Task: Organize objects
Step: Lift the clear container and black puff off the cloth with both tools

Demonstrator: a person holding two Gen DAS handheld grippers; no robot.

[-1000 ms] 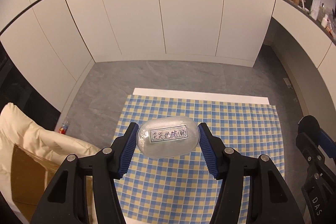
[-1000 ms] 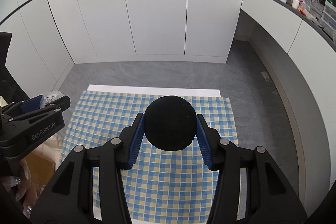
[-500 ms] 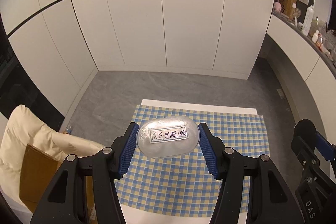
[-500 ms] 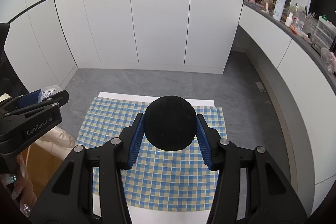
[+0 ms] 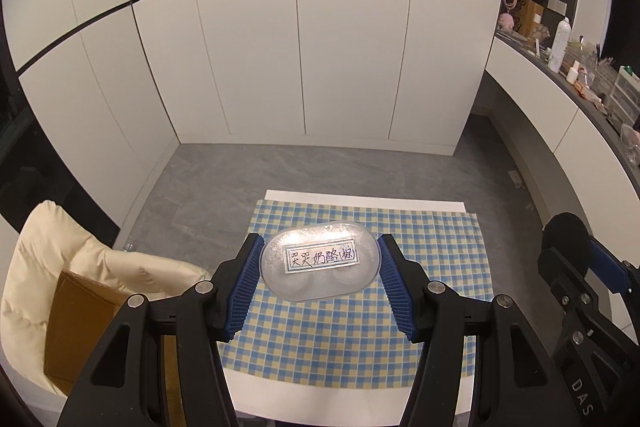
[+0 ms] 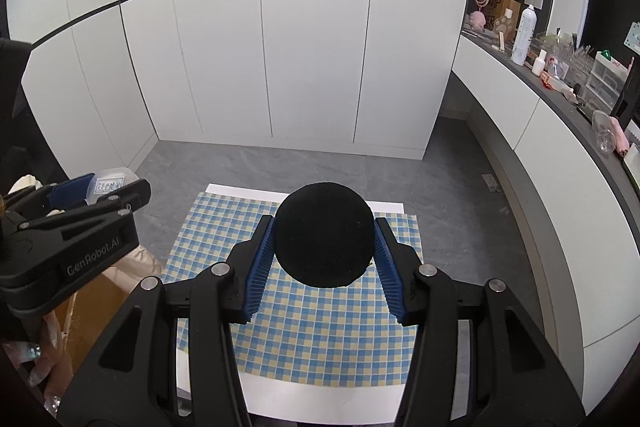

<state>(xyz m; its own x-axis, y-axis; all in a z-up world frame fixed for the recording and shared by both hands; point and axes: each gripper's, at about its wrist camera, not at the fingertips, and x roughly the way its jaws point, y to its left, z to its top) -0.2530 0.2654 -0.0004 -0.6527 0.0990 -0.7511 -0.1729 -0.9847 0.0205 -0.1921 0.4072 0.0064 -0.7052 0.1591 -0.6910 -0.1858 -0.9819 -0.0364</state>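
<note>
My left gripper [image 5: 319,263] is shut on a clear oval plastic case [image 5: 319,265] with a handwritten white label, held high above the table. In the right wrist view my right gripper [image 6: 324,242] is shut on a black round puff [image 6: 324,234]. Both hang over a blue and yellow checked cloth [image 5: 352,343] on a white table [image 5: 320,401]. The left gripper with the clear case [image 6: 107,183] shows at the left of the right wrist view. At the right edge of the left wrist view, the black puff [image 5: 566,233] and the right gripper's body appear.
A cream padded chair with a cardboard box [image 5: 76,311] stands left of the table. White cupboards [image 5: 304,47] line the far wall beyond a grey floor [image 5: 224,179]. A counter at the right [image 6: 560,79] carries bottles and small containers. A person's hand [image 6: 28,355] shows at lower left.
Both grippers have risen with their objects still held, so the table and cloth look smaller and farther below. More of the cupboards and counter has come into view.
</note>
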